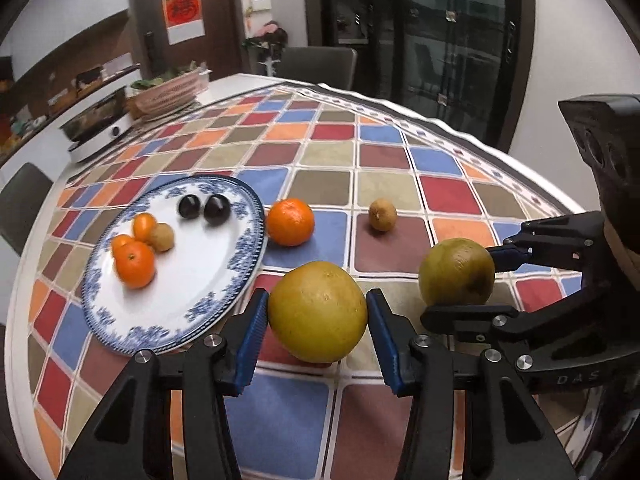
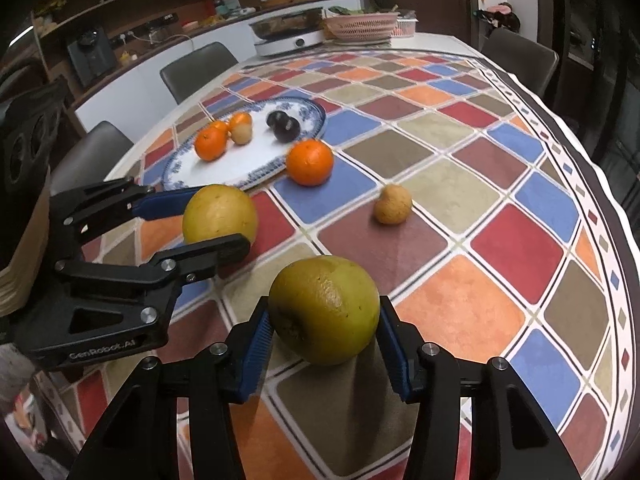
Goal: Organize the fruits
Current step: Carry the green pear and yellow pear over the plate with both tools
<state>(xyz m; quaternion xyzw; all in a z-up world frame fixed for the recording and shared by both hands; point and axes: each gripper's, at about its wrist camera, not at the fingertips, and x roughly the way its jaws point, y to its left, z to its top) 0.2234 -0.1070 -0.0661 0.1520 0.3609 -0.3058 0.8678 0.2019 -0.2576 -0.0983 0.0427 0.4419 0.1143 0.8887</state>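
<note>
My left gripper (image 1: 317, 300) is shut on a large yellow round fruit (image 1: 318, 312), its blue pads pressing both sides, low over the checked tablecloth. Just to its right, my right gripper (image 2: 324, 308) is shut on a greenish-yellow round fruit (image 2: 324, 312) in the same way. Each wrist view also shows the other gripper (image 1: 460, 284) (image 2: 218, 220) with its fruit. A blue-rimmed white plate (image 1: 192, 280) at the left holds small oranges, a small brown fruit and two dark plums. An orange (image 1: 290, 222) lies beside the plate's rim, and a small brown fruit (image 1: 383, 215) lies further right on the cloth.
At the table's far end stand an electric pan (image 2: 288, 30) and a pink basket (image 2: 360, 24). Grey chairs (image 2: 200, 68) stand round the table. The cloth's edge (image 2: 616, 240) curves along the right side.
</note>
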